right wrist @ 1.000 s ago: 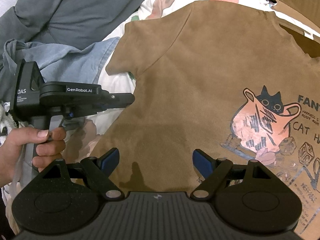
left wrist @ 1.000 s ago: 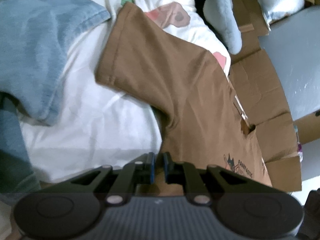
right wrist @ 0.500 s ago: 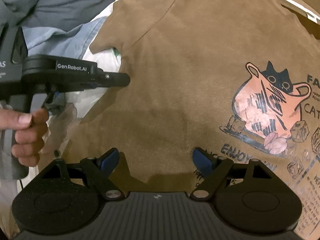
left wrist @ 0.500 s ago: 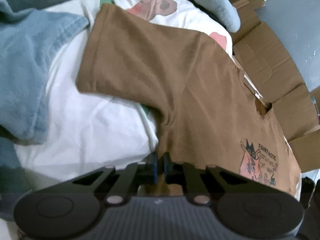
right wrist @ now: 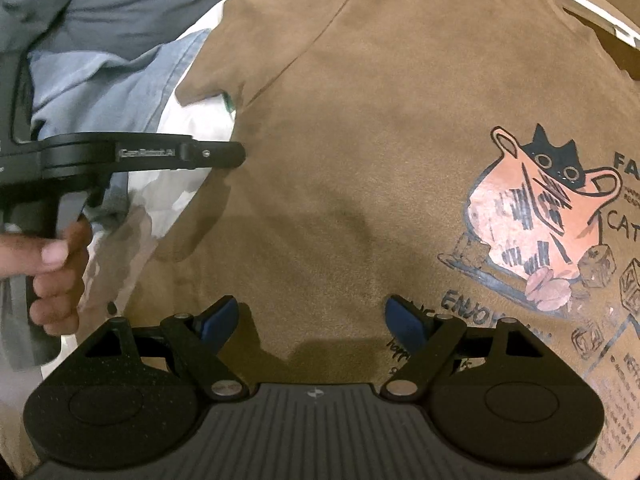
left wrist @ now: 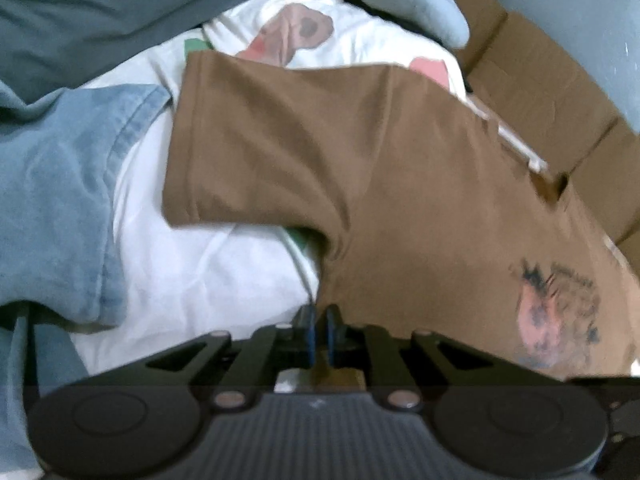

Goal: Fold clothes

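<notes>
1. two tongs over one brown t-shirt (right wrist: 360, 140), which lies print-up on a white sheet (left wrist: 208, 272), beside a blue denim garment (left wrist: 60, 184).
2. left gripper (left wrist: 319, 334): jaws pinched nearly shut on the shirt's side edge just below the sleeve (left wrist: 248, 140), likely to carry that edge inward for a fold.
3. right gripper (right wrist: 312, 320): jaws wide, holding nothing, hovering over the shirt's lower body near the cat print (right wrist: 536, 208), probably ready to take the hem.

Cat print (left wrist: 554, 312) was all smeary in left view; in right view its lettering (right wrist: 624, 196) got chopped at right edge, person's hand (right wrist: 48, 276) cut off left.
</notes>
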`<state>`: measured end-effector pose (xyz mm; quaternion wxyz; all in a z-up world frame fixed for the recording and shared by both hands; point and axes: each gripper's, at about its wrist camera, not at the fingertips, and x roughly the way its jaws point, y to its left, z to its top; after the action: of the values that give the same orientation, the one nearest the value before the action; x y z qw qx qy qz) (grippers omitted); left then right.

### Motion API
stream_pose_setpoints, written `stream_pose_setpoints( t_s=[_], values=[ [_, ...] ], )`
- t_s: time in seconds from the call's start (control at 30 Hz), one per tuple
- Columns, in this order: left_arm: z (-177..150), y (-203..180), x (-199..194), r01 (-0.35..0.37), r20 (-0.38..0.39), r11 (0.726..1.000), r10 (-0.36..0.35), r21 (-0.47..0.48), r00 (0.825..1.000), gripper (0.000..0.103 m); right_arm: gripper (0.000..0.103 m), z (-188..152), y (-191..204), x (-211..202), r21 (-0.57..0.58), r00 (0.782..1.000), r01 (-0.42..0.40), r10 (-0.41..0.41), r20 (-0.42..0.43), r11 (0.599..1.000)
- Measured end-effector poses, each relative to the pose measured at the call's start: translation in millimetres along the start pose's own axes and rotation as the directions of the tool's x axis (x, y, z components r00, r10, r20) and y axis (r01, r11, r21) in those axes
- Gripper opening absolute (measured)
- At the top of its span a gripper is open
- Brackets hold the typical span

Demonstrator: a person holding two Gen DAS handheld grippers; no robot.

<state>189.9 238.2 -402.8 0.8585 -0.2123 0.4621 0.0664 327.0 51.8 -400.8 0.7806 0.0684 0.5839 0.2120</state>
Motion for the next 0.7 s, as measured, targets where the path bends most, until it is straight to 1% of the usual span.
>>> stream_pose_setpoints(
  t_s=[0.07,0.1,0.13,0.17,0.27,0.33,0.47,0.53,0.57,0.6,0.63,0.7],
  values=[
    [7,7,-10,0.01,0.028,1.0,-0.009,-0.021,1.0,0.009,0.082,2,-2,-8,0.013,0.999,-0.016,0.016,0.033,1.0],
    [10,12,-13,0.011,0.033,0.999,-0.01,-0.033,0.999,0.016,0.082,4,-3,-12,0.017,0.999,-0.022,0.021,0.045,1.0],
    [13,18,-15,0.013,0.032,0.999,-0.011,-0.046,0.999,0.025,0.082,5,-3,-14,0.017,0.998,-0.024,0.023,0.054,1.0],
    [17,23,-17,0.009,0.035,0.998,-0.007,-0.059,0.999,0.028,0.082,7,-3,-16,0.017,0.998,-0.026,0.025,0.063,1.0],
    [27,39,-19,-0.004,0.038,0.993,0.009,-0.116,0.999,0.03,0.081,11,-4,-19,0.017,0.996,-0.029,0.028,0.081,0.999],
    [31,50,-18,0.021,0.037,0.981,-0.014,-0.194,0.999,0.039,0.081,12,-4,-19,0.019,0.996,-0.031,0.03,0.085,0.999],
    [34,70,-12,0.081,0.057,0.928,-0.064,-0.364,0.996,0.043,0.081,13,-3,-16,0.023,0.996,-0.039,0.037,0.08,0.999],
    [32,76,-8,0.103,0.08,0.896,-0.076,-0.431,0.994,0.052,0.081,12,-4,-17,0.025,0.996,-0.044,0.042,0.077,0.999],
    [31,79,-6,0.115,0.092,0.879,-0.081,-0.463,0.992,0.055,0.081,12,-5,-17,0.03,0.996,-0.047,0.044,0.077,0.998],
    [30,81,-5,0.123,0.105,0.862,-0.082,-0.491,0.991,0.06,0.081,12,-7,-17,0.04,0.996,-0.051,0.048,0.078,0.998],
    [28,83,-4,0.13,0.118,0.847,-0.08,-0.516,0.99,0.063,0.081,12,-8,-18,0.048,0.996,-0.053,0.05,0.079,0.997],
    [24,88,-3,0.144,0.144,0.813,-0.076,-0.565,0.987,0.063,0.081,13,-9,-17,0.061,0.996,-0.053,0.049,0.078,0.997]
  ],
)
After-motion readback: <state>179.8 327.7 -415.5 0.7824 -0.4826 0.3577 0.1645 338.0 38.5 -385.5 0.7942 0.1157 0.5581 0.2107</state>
